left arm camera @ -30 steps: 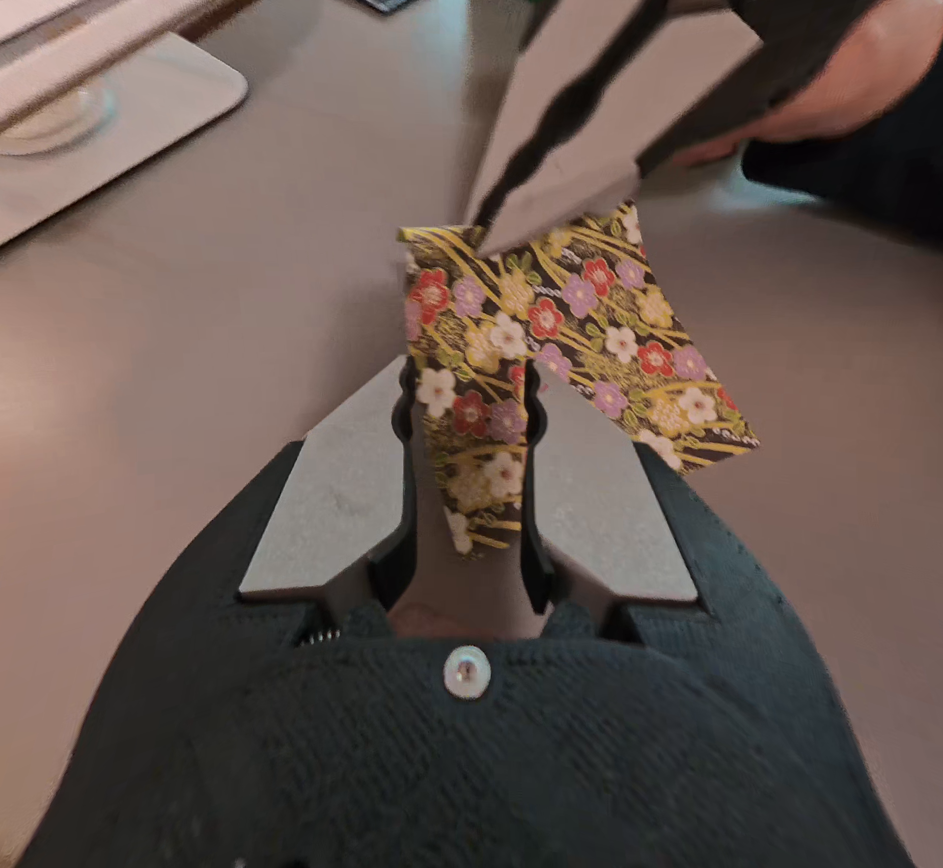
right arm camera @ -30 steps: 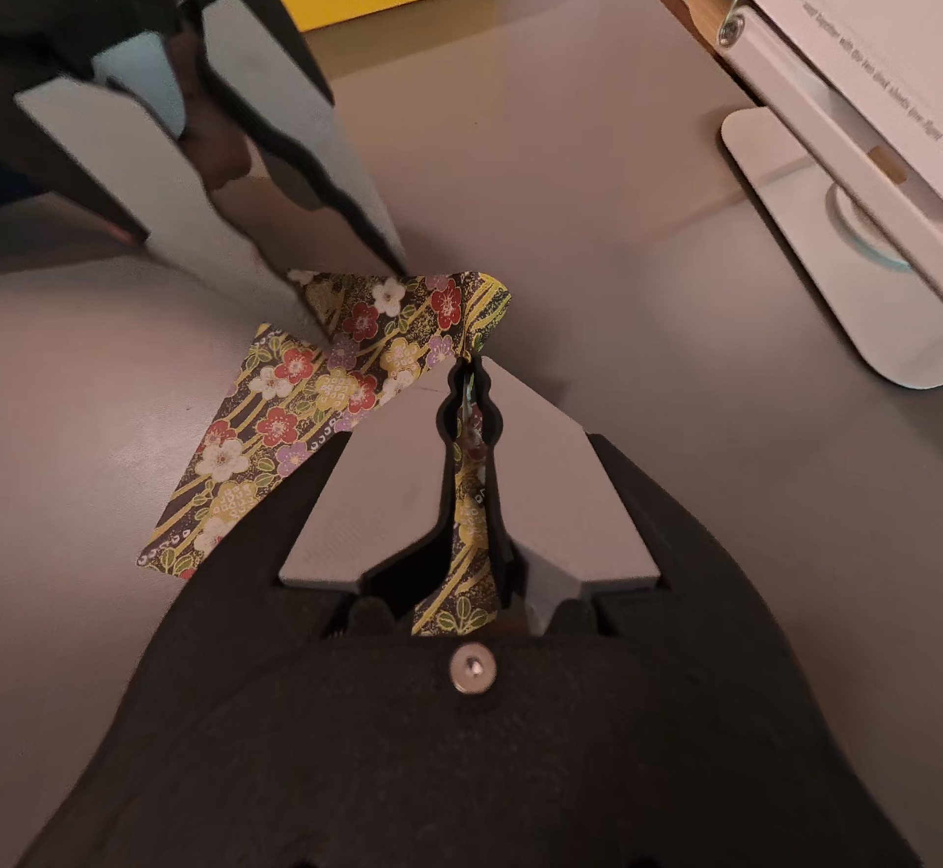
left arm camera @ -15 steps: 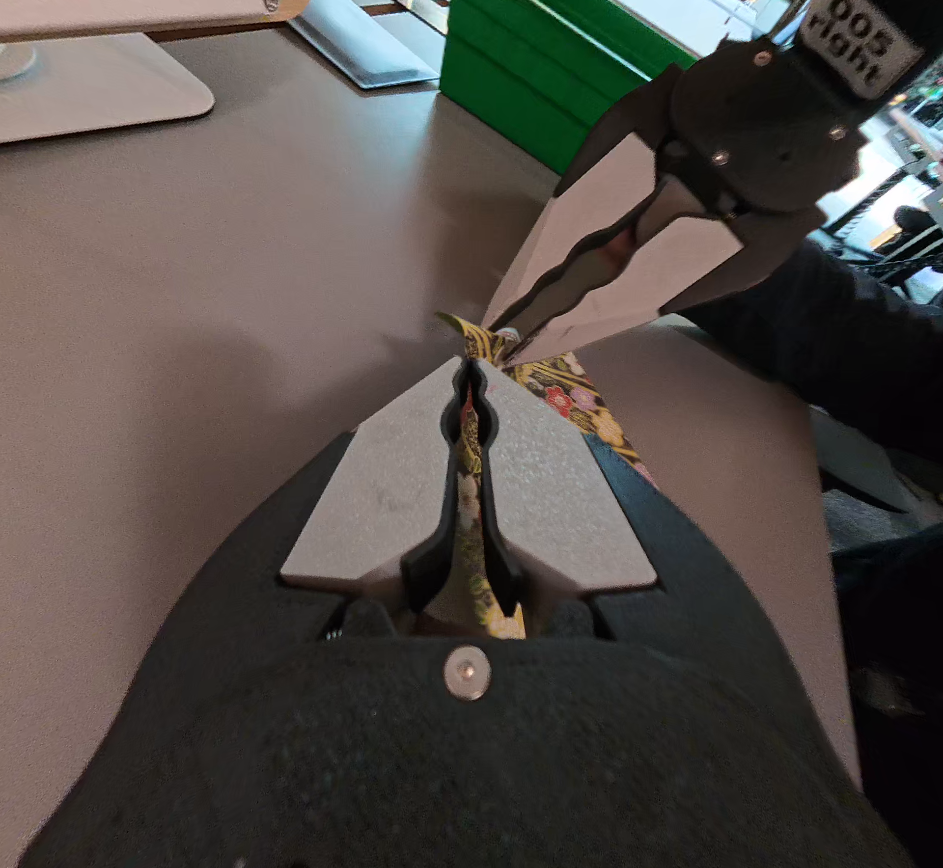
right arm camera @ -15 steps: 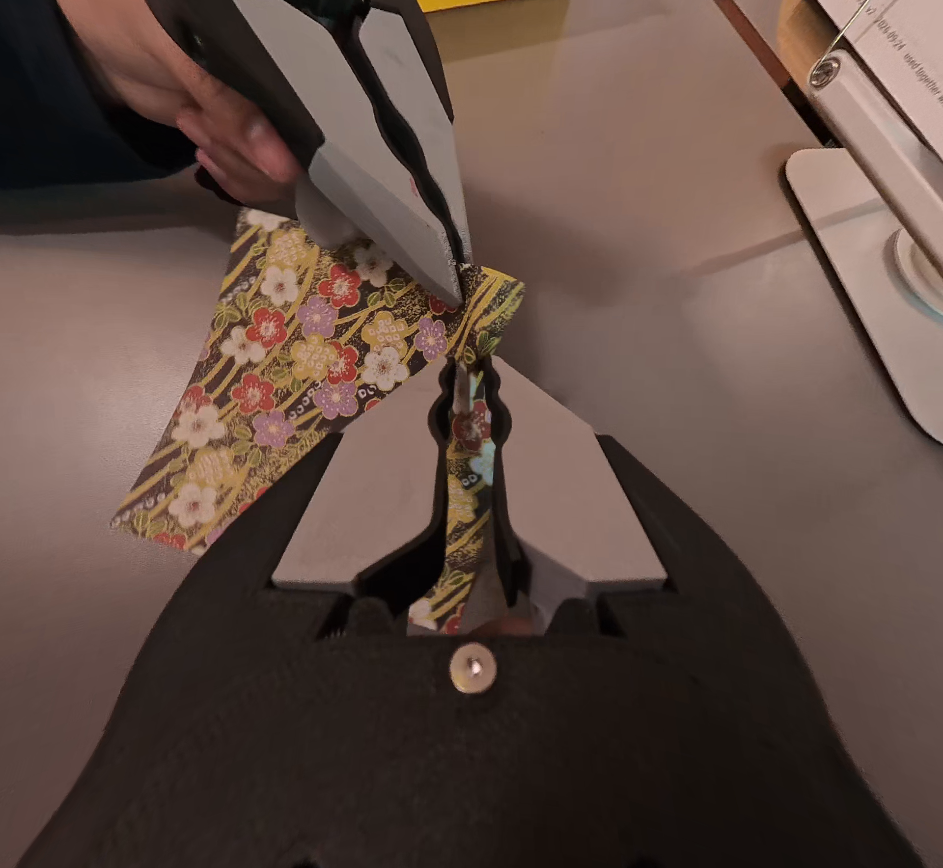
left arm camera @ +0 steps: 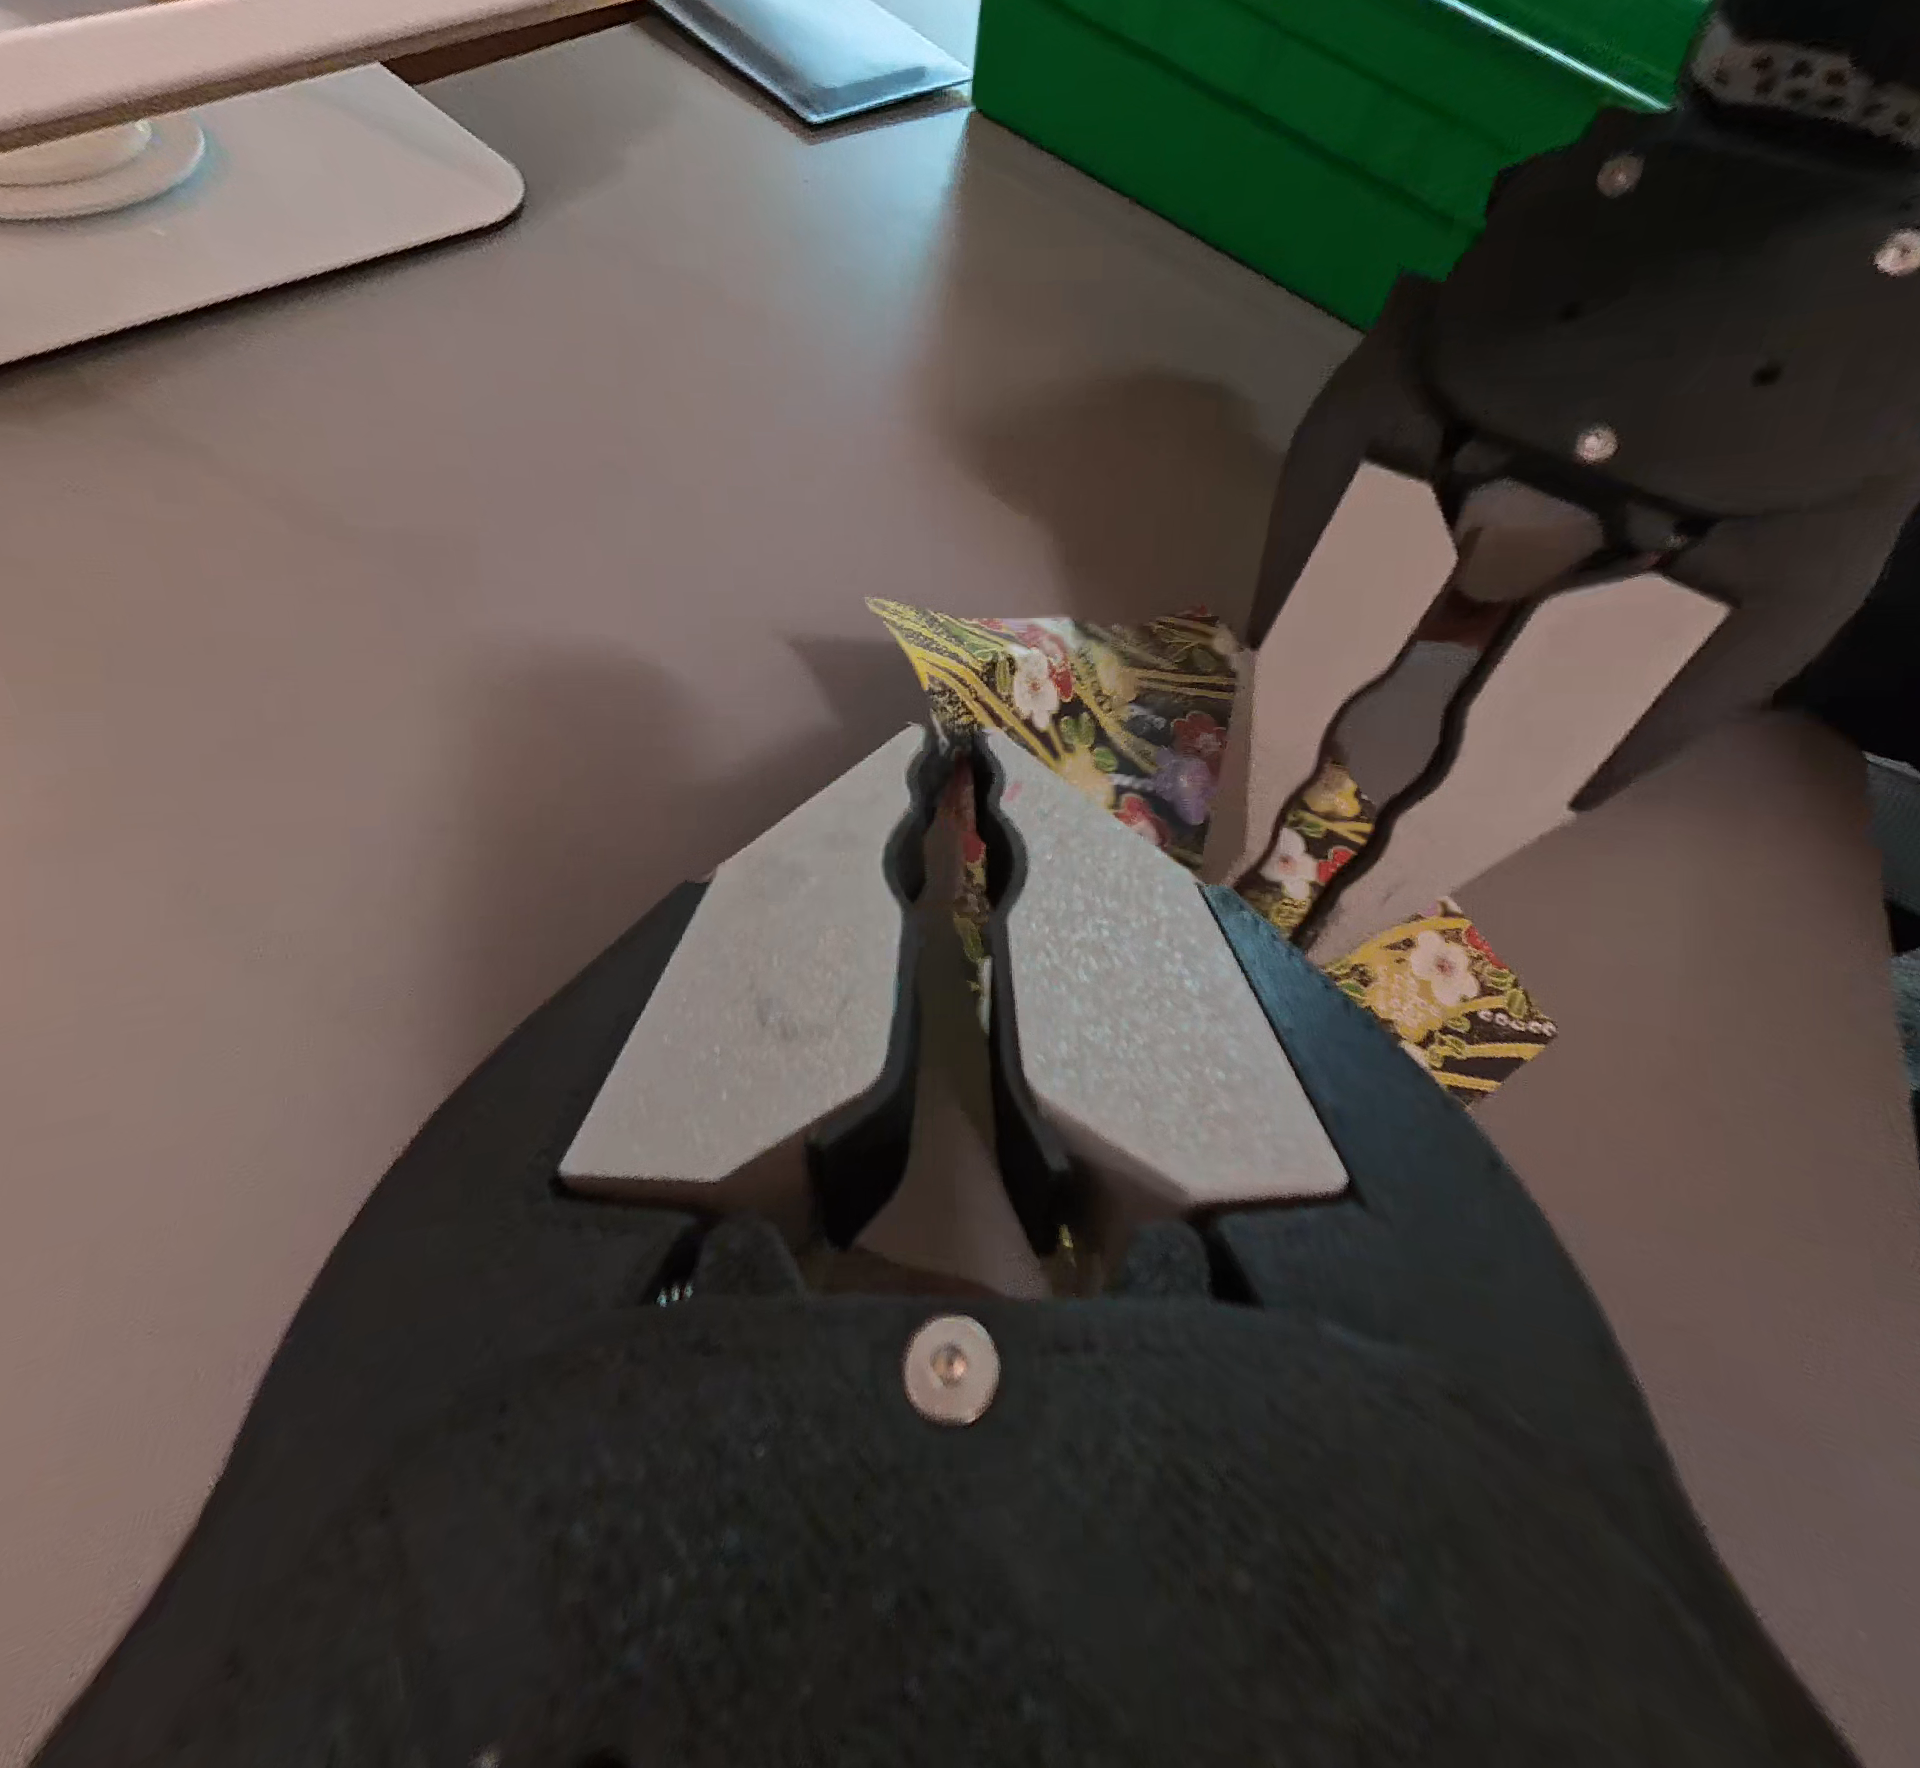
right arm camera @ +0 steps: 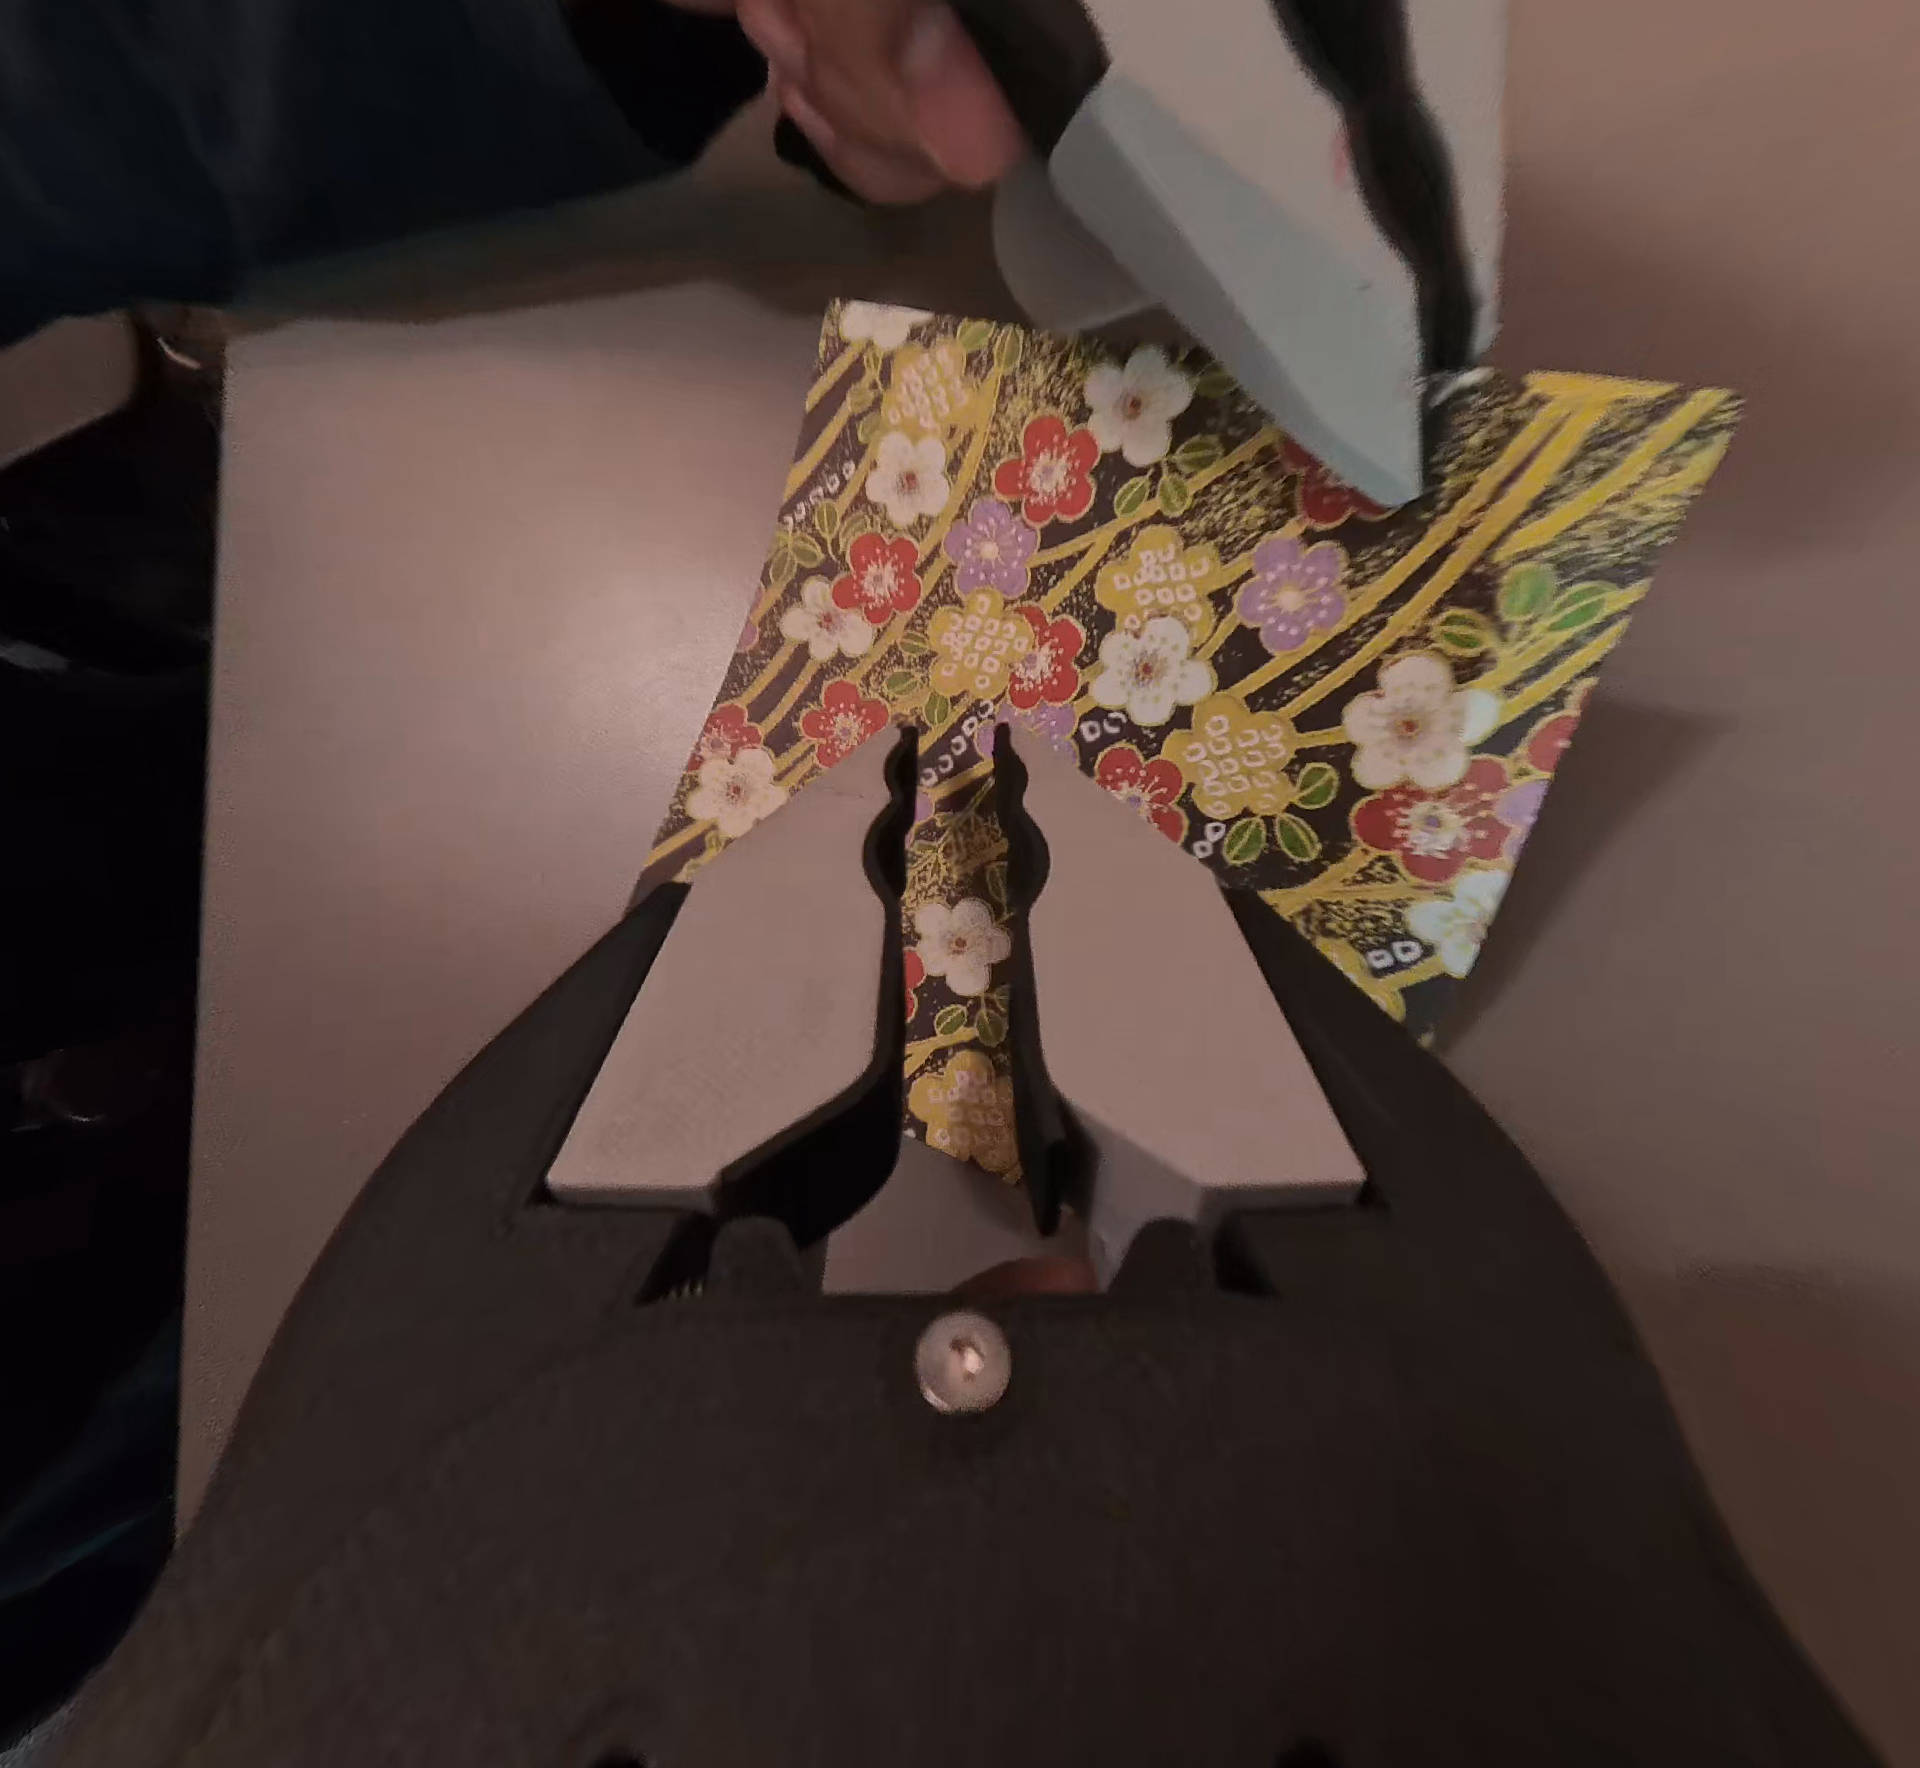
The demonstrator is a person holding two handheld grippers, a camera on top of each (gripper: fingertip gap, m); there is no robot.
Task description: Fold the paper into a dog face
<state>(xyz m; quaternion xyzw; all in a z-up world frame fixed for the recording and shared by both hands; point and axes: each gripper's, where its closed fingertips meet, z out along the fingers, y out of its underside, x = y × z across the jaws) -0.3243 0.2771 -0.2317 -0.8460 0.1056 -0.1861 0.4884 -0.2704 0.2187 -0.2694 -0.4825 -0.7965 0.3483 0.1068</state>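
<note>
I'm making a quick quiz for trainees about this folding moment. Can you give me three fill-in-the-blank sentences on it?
1. The left hand-held gripper is shut on one edge of the paper, whose print shows ____ in red, white, purple and yellow.
2. In the left wrist view, the bin behind the right hand-held gripper is ____.
3. The white stand in the left wrist view rests on the ____.

Missing words: flowers; green; table
</note>
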